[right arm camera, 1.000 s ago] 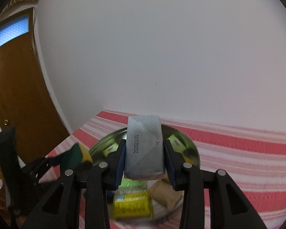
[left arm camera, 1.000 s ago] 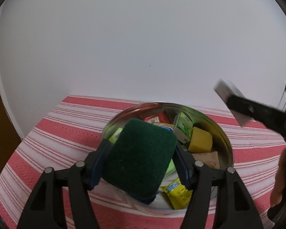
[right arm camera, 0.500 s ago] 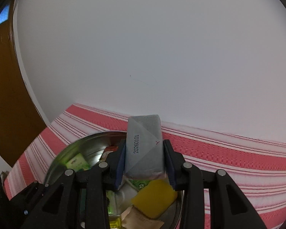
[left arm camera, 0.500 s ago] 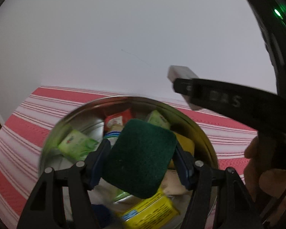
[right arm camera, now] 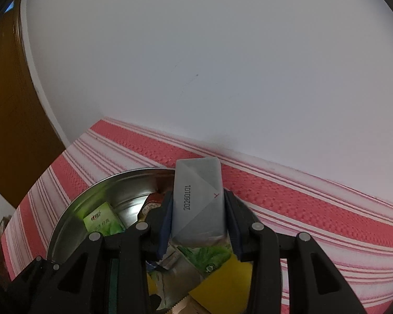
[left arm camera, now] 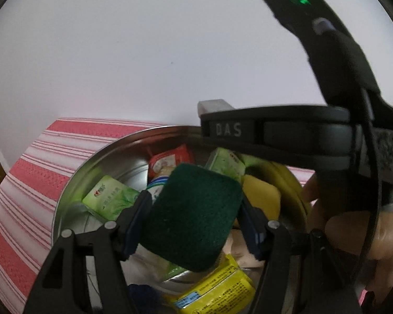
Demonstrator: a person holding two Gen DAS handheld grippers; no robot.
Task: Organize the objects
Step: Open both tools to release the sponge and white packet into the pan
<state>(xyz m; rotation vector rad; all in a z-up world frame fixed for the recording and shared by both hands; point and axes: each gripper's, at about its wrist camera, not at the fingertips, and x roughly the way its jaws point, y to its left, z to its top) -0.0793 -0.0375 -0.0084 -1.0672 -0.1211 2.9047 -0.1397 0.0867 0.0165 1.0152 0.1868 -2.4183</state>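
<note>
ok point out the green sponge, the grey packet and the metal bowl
green sponge (left arm camera: 194,217): left wrist view, middle of its dark face.
grey packet (right arm camera: 199,201): right wrist view, centre of its printed side.
metal bowl (right arm camera: 123,183): right wrist view, inner wall near far rim.

We see a dark green scouring pad (left arm camera: 194,217), a grey-white packet (right arm camera: 198,204) with a dark printed code, a shiny silver bowl (left arm camera: 112,162), light green leaf-print packs (left arm camera: 108,195), a yellow sponge (left arm camera: 262,196), a yellow packet (left arm camera: 217,291) and a red pack (left arm camera: 170,158). The cloth (right arm camera: 288,198) is red-and-white striped; the wall (left arm camera: 144,52) plain white; the door (right arm camera: 7,104) brown.
</note>
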